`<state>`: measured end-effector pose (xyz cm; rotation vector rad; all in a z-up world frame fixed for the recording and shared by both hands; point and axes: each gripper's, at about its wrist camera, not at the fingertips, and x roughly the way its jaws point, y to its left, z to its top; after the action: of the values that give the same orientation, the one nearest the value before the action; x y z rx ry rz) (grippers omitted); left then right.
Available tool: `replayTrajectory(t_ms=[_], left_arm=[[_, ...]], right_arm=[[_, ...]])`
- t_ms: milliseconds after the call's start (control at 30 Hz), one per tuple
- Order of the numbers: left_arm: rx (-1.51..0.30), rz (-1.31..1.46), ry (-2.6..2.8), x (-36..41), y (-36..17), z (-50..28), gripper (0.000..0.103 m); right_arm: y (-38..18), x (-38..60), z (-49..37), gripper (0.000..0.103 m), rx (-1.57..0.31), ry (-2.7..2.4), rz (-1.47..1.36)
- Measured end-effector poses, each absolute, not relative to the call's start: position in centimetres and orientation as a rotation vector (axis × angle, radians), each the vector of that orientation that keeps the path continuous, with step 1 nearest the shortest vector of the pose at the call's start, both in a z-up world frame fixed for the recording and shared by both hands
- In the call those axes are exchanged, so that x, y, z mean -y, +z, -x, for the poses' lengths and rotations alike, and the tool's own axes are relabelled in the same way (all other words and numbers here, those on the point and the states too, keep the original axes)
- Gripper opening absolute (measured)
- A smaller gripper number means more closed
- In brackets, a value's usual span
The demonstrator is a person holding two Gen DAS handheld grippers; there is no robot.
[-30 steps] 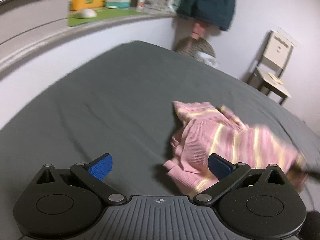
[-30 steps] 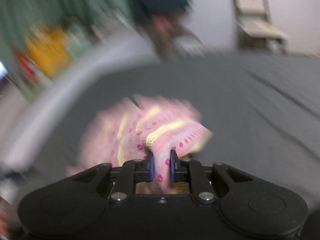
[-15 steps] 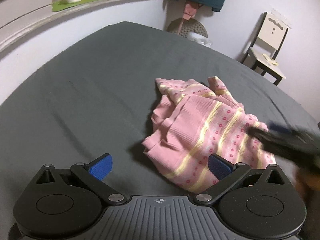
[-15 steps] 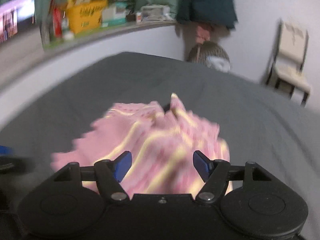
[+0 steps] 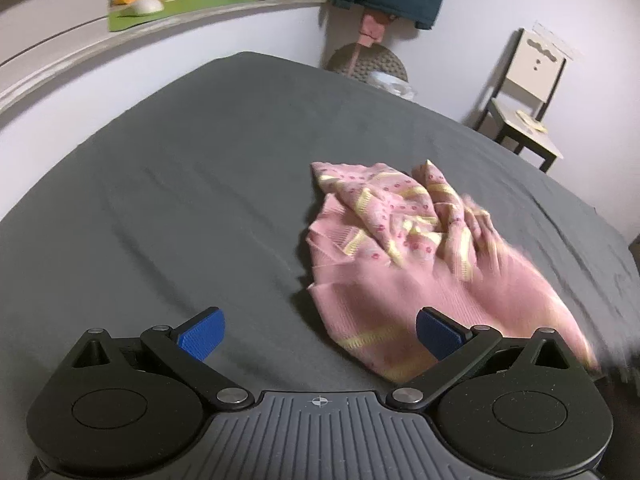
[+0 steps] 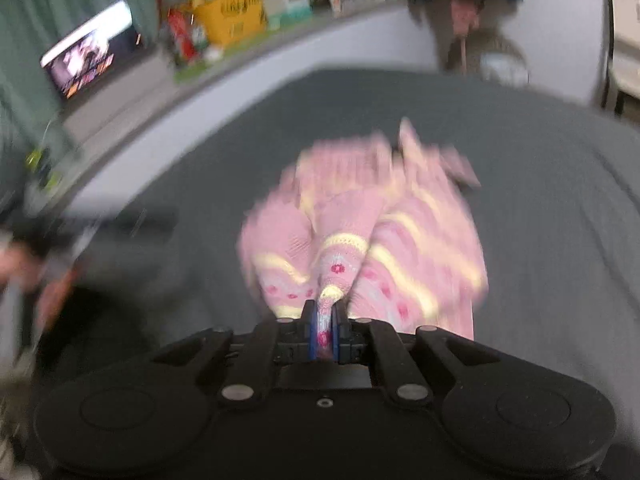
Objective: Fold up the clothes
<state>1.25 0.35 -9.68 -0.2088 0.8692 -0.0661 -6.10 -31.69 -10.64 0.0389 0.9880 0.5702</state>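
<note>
The right hand-held gripper (image 6: 324, 330), jaws just closed, pinches a fold of the crumpled pink sweater (image 6: 368, 236) at centre frame to straighten it on the bed (image 5: 200, 184), while the left hand-held gripper (image 5: 320, 334) waits open at lower frame.

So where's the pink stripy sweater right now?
The pink sweater lies crumpled on the grey bed, right of centre in the left wrist view, and the right gripper is shut on a fold of it.

You have open grey bedsheet (image 5: 180, 184) all along the left and far side to pass over, while the crumpled pink garment (image 5: 400, 248) fills the near right and the chair (image 5: 528, 92) stands beyond the far-right edge.
</note>
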Motion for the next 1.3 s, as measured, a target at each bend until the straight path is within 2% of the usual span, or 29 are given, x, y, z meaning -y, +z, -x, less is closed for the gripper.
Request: replayTrajectory(t_ms=[167,267,300,333,367,400,500,567,633,767,800,833,1067,1233,1300], left_arm=[[-0.859,0.188,-0.122,2.2,-9.9,-3.0,0.103],[-0.863,0.168,-0.13,3.7,-10.1,-3.8,0.103],[-0.863,0.164,-0.123,4.0,-10.2,-4.1,0.103],[-0.86,0.16,-0.107,4.3,-10.5,-4.5,0.103],[-0.858,0.156,-0.091,4.5,-10.8,-4.8,0.103],[-0.86,0.15,-0.075,4.7,-11.1,-5.2,0.103],[-0.895,0.144,-0.042,4.9,-12.0,-6.7,0.103],[-0.907,0.171,-0.036,4.7,-12.0,-7.2,0.103],[-0.905,0.201,-0.046,4.4,-11.7,-7.3,0.103],[-0.905,0.216,-0.063,4.1,-11.7,-7.2,0.103],[-0.906,0.212,-0.062,4.0,-11.9,-7.1,0.103],[-0.907,0.208,-0.061,4.0,-12.1,-7.2,0.103],[-0.906,0.197,-0.049,4.8,-13.5,-9.3,0.103],[-0.87,0.066,-0.031,6.3,-13.3,-13.1,0.103],[-0.862,0.048,-0.02,6.6,-13.4,-14.6,0.103]], right_arm=[[-11.1,33.2,10.0,0.008,-1.177,0.523,0.029],[-10.1,33.0,8.3,0.018,-1.144,0.47,0.014],[-9.6,32.8,7.2,0.038,-1.088,0.463,-0.001],[-9.1,32.2,5.8,0.068,-1.021,0.449,-0.006],[-8.9,31.4,4.2,0.078,-0.96,0.425,-0.002],[-8.9,30.6,2.4,0.083,-0.904,0.404,0.001],[-11.7,26.7,-4.4,0.081,-0.869,0.351,0.005],[-14.1,25.0,-8.9,0.076,-0.893,0.291,-0.018],[-15.9,24.3,-12.2,0.056,-0.932,0.252,-0.086],[-17.1,24.4,-14.4,0.031,-0.965,0.24,-0.214],[-17.0,24.6,-14.3,0.02,-0.965,0.237,-0.224],[-16.7,24.9,-13.8,0.015,-0.962,0.239,-0.229],[-12.6,29.6,-9.2,0.013,-0.824,0.2,-0.225],[-8.0,38.7,-2.4,0.012,-0.62,-0.095,-0.354],[-8.2,42.5,0.1,0.012,-0.616,-0.257,-0.377]])
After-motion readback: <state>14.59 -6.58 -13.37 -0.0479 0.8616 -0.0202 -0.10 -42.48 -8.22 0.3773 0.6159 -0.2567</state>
